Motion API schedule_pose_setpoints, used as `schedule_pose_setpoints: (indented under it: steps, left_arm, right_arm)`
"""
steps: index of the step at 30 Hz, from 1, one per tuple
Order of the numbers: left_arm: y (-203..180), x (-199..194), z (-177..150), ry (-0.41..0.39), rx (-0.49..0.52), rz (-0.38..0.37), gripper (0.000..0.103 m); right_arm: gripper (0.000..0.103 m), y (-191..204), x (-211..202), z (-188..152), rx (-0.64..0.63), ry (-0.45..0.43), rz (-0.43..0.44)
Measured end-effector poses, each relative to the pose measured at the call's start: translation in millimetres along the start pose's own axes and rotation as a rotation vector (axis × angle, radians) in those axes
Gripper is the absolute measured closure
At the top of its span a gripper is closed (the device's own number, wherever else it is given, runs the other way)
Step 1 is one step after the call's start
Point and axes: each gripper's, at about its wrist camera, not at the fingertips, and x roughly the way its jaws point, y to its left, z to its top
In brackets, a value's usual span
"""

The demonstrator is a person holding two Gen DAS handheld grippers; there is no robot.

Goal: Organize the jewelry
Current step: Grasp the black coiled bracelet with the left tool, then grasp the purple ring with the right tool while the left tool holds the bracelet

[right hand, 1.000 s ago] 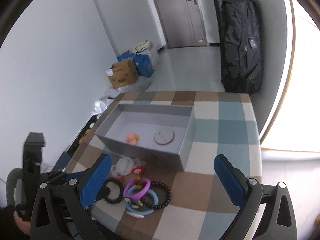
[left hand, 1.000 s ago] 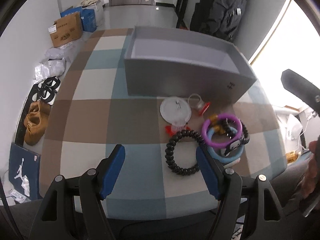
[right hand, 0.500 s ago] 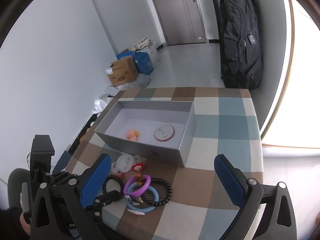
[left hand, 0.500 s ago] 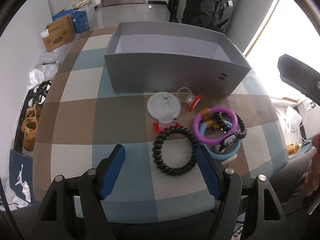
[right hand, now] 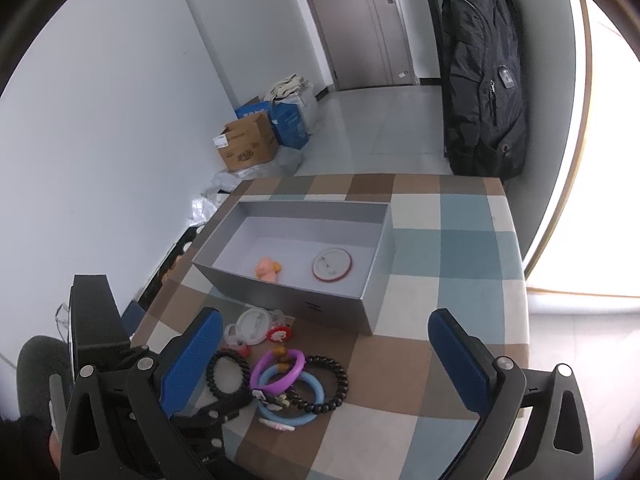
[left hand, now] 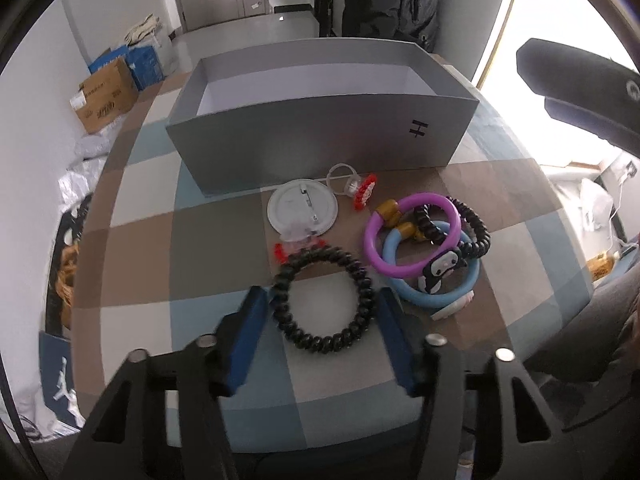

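A black beaded bracelet (left hand: 325,297) lies flat on the checked tablecloth, and my open left gripper (left hand: 323,320) has a blue finger on each side of it, not closed on it. To its right lie a purple ring (left hand: 413,234), a light blue ring (left hand: 432,292) and a second black bracelet (left hand: 472,229). A white round badge (left hand: 302,210) and a red charm (left hand: 365,191) lie before the grey box (left hand: 320,144). My right gripper (right hand: 320,364) is open and empty, high above the table; the pile (right hand: 280,380) sits below it. In the box lie an orange figure (right hand: 267,269) and a red-rimmed badge (right hand: 332,265).
The table's near edge (left hand: 320,436) is just under my left gripper. Cardboard and blue boxes (right hand: 256,140) stand on the floor by the wall, and a black backpack (right hand: 484,80) hangs at the back right. Shoes (left hand: 64,272) lie on the floor at the left.
My left gripper has moved forward and down until its fingers bracket the black beaded bracelet, and the jaws have narrowed. The right gripper has risen slightly and stays open.
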Motion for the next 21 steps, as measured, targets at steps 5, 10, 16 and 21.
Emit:
schedule_pose_setpoints:
  steps: [5, 10, 16, 21]
  left_arm:
    - [8, 0, 6, 0.030, -0.021, -0.064, 0.070]
    - [23, -9, 11, 0.021, -0.086, -0.120, 0.071]
    - [40, -27, 17, -0.021, -0.160, -0.177, 0.071]
    - [46, -42, 23, -0.075, -0.196, -0.206, 0.071]
  right_arm:
    - [0.000, -5, 1, -2, 0.015, 0.016, -0.007]
    - [0.000, -12, 4, -5, 0.040, 0.043, -0.006]
    - [0.001, -15, 8, -14, 0.101, 0.076, 0.064]
    - [0.028, -2, 22, -28, 0.089, 0.157, 0.125]
